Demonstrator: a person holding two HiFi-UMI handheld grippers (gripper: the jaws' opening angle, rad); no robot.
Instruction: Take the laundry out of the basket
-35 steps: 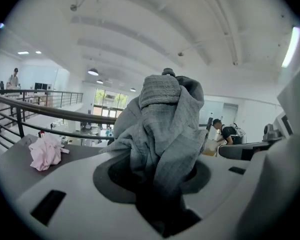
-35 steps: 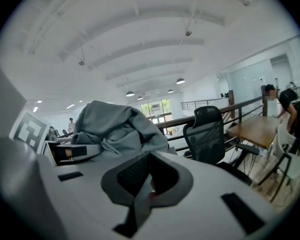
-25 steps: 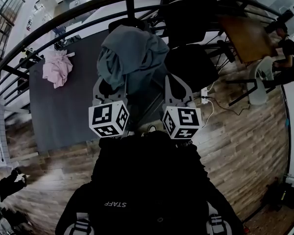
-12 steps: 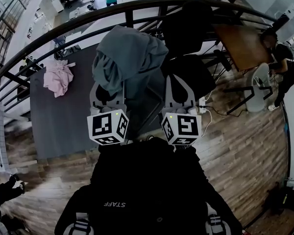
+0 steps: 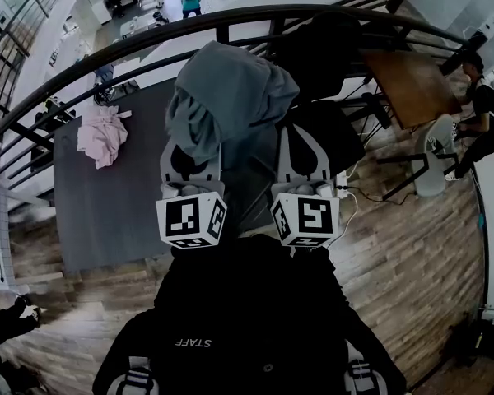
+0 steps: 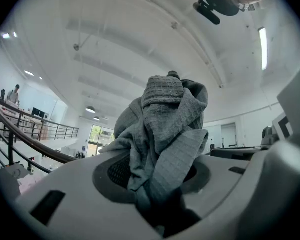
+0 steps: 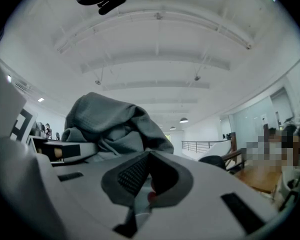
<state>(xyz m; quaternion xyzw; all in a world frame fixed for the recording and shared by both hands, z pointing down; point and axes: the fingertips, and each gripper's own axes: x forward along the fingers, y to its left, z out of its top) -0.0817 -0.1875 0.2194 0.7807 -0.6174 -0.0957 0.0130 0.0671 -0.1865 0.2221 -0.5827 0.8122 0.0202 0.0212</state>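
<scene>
A grey garment [image 5: 229, 93] hangs bunched from my left gripper [image 5: 193, 153], raised over the dark grey table [image 5: 107, 212]. In the left gripper view the grey ribbed cloth [image 6: 165, 129] rises out from between the jaws, and the left gripper [image 6: 157, 186] is shut on it. My right gripper [image 5: 303, 134] is held beside it at the same height, shut with nothing in it; in the right gripper view its pads [image 7: 135, 174] meet at the tip of the right gripper [image 7: 148, 156]. A pink garment [image 5: 103, 134] lies on the table's far left. I cannot make out the basket.
A black curved railing [image 5: 148, 38] runs behind the table. A dark bulky shape [image 5: 329, 109] sits behind the right gripper. A wooden table [image 5: 412, 64], a white chair [image 5: 435, 151] and a person [image 5: 477, 97] are at the right, over wood flooring [image 5: 412, 245].
Both grippers have drifted slightly right and lower in the head view, with the grey garment still hanging from the left one. The pink garment has not moved.
</scene>
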